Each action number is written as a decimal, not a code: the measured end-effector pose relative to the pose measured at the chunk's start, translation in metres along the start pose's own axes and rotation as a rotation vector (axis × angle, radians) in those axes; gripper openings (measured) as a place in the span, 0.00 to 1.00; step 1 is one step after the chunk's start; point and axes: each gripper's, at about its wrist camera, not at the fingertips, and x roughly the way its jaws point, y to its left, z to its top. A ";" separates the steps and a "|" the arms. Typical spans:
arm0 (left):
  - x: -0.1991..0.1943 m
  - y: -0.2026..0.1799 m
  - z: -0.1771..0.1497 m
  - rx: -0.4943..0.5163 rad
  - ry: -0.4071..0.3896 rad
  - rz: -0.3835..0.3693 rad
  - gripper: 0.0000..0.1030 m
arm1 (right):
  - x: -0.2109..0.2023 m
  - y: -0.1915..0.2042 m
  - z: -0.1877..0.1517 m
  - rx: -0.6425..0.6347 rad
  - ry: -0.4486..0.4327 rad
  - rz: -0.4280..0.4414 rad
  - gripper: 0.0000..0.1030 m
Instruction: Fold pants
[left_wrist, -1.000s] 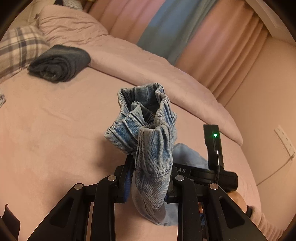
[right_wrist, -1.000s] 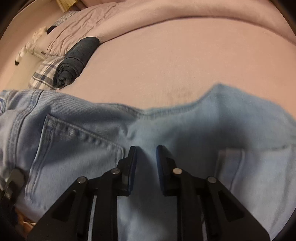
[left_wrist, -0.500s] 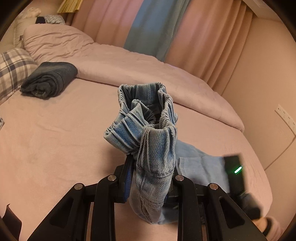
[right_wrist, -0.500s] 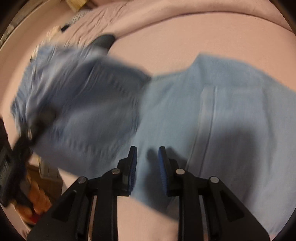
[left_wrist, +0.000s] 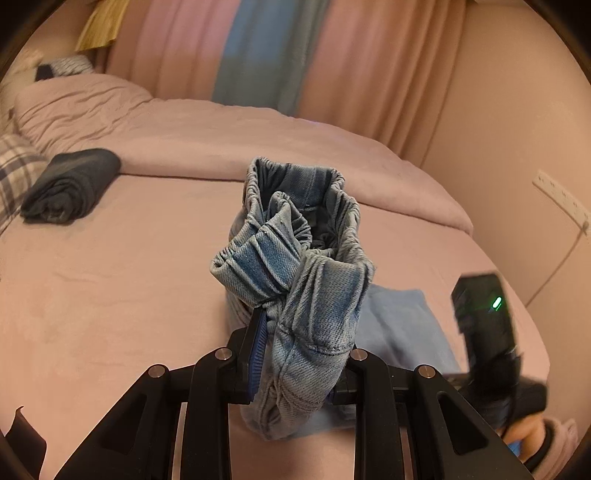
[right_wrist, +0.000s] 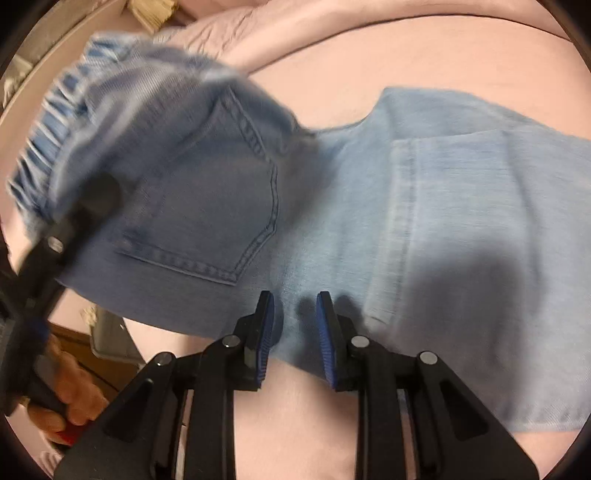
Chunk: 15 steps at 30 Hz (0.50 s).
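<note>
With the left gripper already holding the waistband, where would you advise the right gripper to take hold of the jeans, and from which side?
I would take the near edge of the jeans, right ahead of the right gripper. Its jaws stand open with nothing between them, and the denim there lies flat on the bed, so a low approach from the near side could pinch that edge. The left gripper keeps the bunched waistband lifted.

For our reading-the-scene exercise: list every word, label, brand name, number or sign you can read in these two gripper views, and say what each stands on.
None can be read.
Jeans: no legible tag or brand; the back pocket shows only stitching, blurred.
Right gripper, seen from the left view: a green light, no lettering legible.
Wall socket strip: too small and blurred for any marking.
Folded dark garment: no label shows.
</note>
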 end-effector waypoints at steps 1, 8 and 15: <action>0.002 -0.006 0.000 0.019 0.006 -0.003 0.23 | -0.006 -0.002 0.002 0.015 -0.017 0.020 0.26; 0.021 -0.032 -0.002 0.085 0.057 -0.031 0.23 | -0.053 -0.031 -0.003 0.190 -0.150 0.285 0.45; 0.036 -0.046 -0.006 0.145 0.104 -0.039 0.23 | -0.066 -0.042 -0.009 0.327 -0.223 0.456 0.51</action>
